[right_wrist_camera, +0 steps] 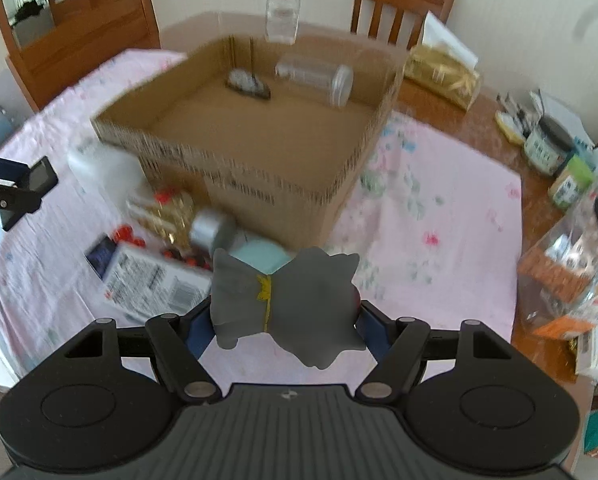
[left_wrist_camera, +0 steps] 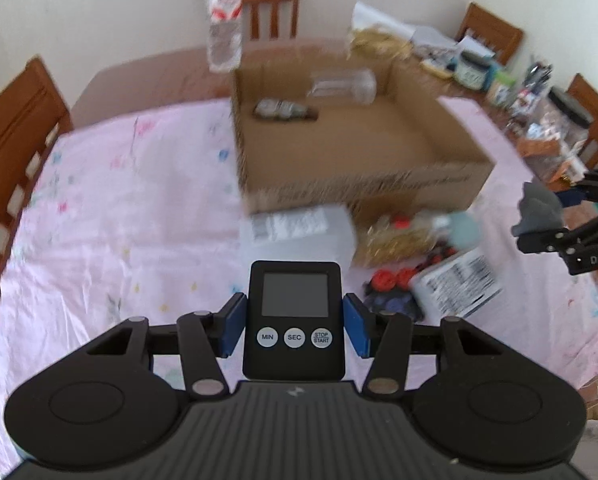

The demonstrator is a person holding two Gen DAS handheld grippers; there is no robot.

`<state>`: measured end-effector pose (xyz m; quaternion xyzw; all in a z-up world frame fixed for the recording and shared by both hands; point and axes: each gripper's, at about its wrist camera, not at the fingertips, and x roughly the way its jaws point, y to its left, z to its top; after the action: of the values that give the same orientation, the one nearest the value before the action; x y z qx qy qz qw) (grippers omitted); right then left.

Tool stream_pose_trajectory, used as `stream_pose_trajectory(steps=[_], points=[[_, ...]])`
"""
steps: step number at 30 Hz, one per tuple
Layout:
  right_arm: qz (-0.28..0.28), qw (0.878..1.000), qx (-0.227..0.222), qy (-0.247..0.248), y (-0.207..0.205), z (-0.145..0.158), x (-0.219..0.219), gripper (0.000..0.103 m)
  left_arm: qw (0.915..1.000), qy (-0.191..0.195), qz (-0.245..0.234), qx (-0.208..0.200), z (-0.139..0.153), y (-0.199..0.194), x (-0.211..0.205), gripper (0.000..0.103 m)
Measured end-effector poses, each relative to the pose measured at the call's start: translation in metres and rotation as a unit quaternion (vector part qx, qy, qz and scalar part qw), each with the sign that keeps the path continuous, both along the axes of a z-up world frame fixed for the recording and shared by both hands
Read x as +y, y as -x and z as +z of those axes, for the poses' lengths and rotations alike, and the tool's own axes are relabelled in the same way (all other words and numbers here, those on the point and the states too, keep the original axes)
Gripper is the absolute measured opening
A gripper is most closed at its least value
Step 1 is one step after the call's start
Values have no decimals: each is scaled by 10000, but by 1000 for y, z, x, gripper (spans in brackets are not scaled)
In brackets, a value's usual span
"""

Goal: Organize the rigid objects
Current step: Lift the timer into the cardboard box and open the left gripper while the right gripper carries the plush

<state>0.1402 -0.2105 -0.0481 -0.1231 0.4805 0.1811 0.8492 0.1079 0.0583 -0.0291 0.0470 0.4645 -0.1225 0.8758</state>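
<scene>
Now the left gripper point(left_wrist_camera: 295, 326) clamps a black timer point(left_wrist_camera: 294, 320); the right gripper point(right_wrist_camera: 283, 326) grips a grey figure point(right_wrist_camera: 285, 306) above the worktop point(right_wrist_camera: 439, 216), near the cardboard box point(right_wrist_camera: 259, 184).

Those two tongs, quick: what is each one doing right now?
Left tongs: closed on the black kitchen timer.
Right tongs: closed on a grey figurine.
</scene>
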Motion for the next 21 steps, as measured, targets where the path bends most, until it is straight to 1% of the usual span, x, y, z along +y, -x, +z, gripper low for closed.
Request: stream_pose_trajectory(steps=[6,10,12,16,21], points=[[98,9989,-421,-188,-12,32,4,77,9984,109,-257,-495,33,-21,-13,51],[177,9973,-658,-287,-24,46,9,77,9966,172,-333,-730,43,-47,-23,51],[230,9968,-709,-286,-30,50,12,77,9962,154,-361,-772,45,-62,-28,51],[330,9959,-808,-252,-42,53,19,77,9953,46,-398,-884,39,-91,-37,51],[473,9949,-852,-270,-56,54,27,77,9972,-50,-267,-692,16,-129,-43,51]])
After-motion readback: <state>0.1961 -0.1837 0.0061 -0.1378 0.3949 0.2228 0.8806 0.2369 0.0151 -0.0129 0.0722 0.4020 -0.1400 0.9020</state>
